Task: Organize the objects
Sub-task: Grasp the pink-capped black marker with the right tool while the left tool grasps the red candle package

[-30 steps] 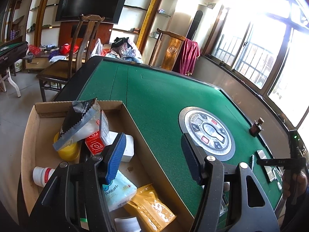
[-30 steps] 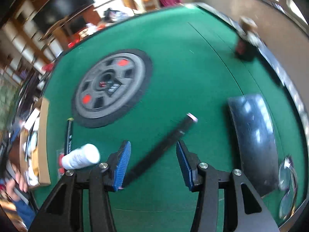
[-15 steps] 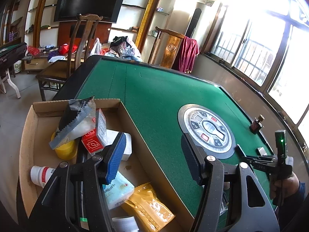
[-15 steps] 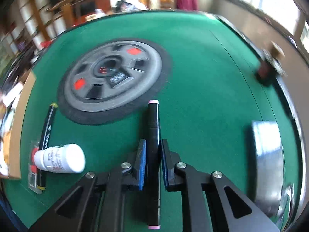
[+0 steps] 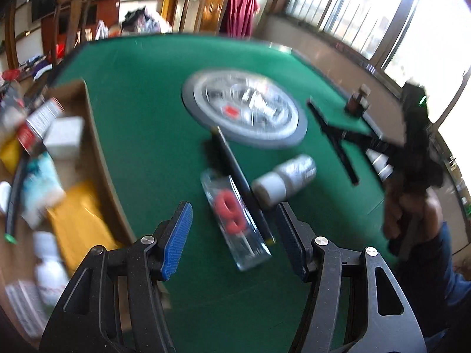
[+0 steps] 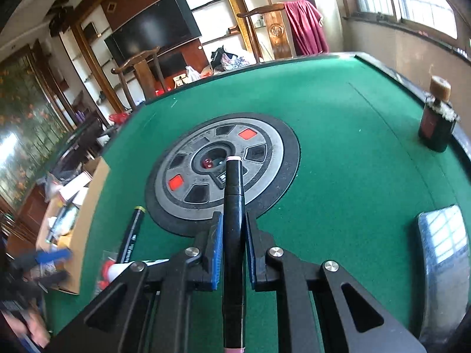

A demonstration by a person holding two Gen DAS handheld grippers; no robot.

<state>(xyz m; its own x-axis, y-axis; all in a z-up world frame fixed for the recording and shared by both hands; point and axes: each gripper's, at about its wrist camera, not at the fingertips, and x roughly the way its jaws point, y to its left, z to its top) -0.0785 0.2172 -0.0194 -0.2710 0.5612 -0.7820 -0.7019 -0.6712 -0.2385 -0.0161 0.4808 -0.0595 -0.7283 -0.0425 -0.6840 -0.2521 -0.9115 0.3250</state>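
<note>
No brand or label can be read: the white print along the yellow-tipped marker point(image 6: 132, 236) on the green tabletop point(image 6: 338, 135) is too small, and the left wrist view is smeared by motion. The right tongs point(image 6: 232, 247) are clamped on a black marker point(image 6: 234, 206) with pale pink ends, which runs lengthwise between the blue pads point(image 6: 216, 253) and points toward the round grey control panel point(image 6: 217, 170) with red buttons at the tabletop's centre; the marker's near end is cut off at the bottom edge. The left tongs point(image 5: 232, 235) stand apart with nothing between them, above a clear packet point(image 5: 235, 223) holding red rings, which lies just beside the yellow-tipped marker and a white bottle point(image 5: 284, 181) on its side. To the left, a cardboard box point(image 5: 97, 153) holds blurred packages, hard to make out. A dark bottle point(image 6: 437, 120) with a wooden stopper stands near the far right edge, and a shiny silver case point(image 6: 444, 261) lies at the right, partly cut off.
</note>
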